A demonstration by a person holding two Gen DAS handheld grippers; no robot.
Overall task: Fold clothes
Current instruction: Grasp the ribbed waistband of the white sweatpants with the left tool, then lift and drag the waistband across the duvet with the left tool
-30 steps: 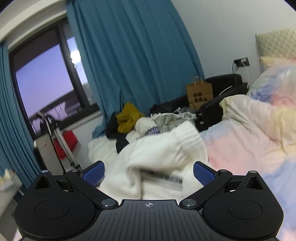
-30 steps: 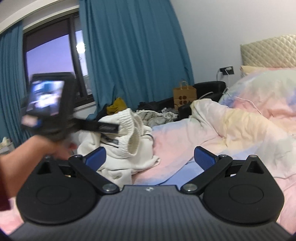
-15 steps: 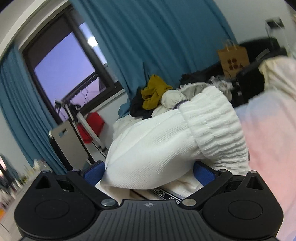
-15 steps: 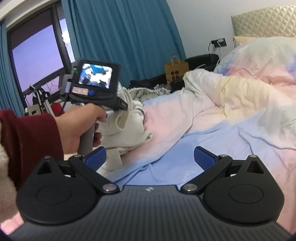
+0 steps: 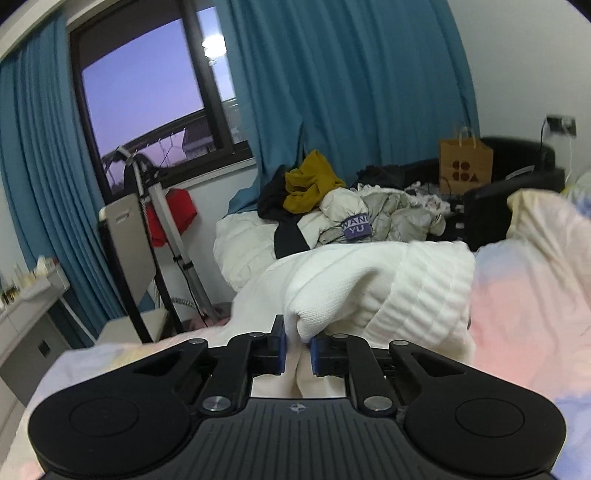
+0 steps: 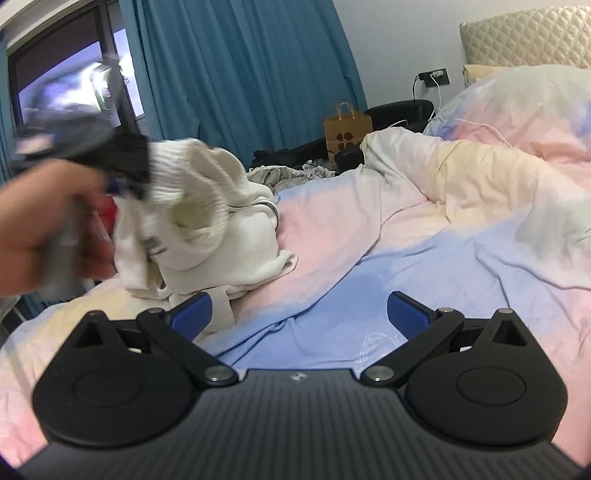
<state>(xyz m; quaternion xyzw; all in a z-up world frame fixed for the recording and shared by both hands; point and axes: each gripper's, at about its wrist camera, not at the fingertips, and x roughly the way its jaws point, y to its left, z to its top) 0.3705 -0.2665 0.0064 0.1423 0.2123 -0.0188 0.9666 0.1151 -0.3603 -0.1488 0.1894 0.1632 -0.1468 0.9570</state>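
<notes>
Jaws of the left gripper (image 5: 297,345) have just been closing and now pinch a fold of the white sweater (image 5: 369,291) between their blue pads; a second ago they stood wide apart with the sweater lying loose between them. From the left wrist view, the sweater's ribbed edge bunches up just past the pads and fills the middle of the picture, resting on the pastel bedspread (image 5: 535,280). Beyond it sits a heap of other clothes (image 5: 354,218), with a mustard garment and a purple label showing. To the far left is a folding rack (image 5: 129,229) under the window (image 5: 147,92), with blue curtains (image 5: 351,85) beside it. To the far right a brown paper bag (image 5: 465,166) stands against a black chair.

From the right wrist view, the right gripper (image 6: 298,315) is released, its blue pads spread wide with only bedspread (image 6: 406,266) between them, as it was a second ago. The view sits lower over the bed than before. To the near left, the person's hand (image 6: 40,218) holds the left gripper (image 6: 122,173), both blurred. Its tip is buried in the sweater (image 6: 207,229), whose ribbed edge is pulled upward while the rest trails down onto the bed. Half a second ago that gripper looked sharp with its screen facing this camera; now it is a dark smear. Farther off, the paper bag (image 6: 347,133) stands before the curtains (image 6: 240,74), and a quilted headboard (image 6: 524,35) rises at far right.
</notes>
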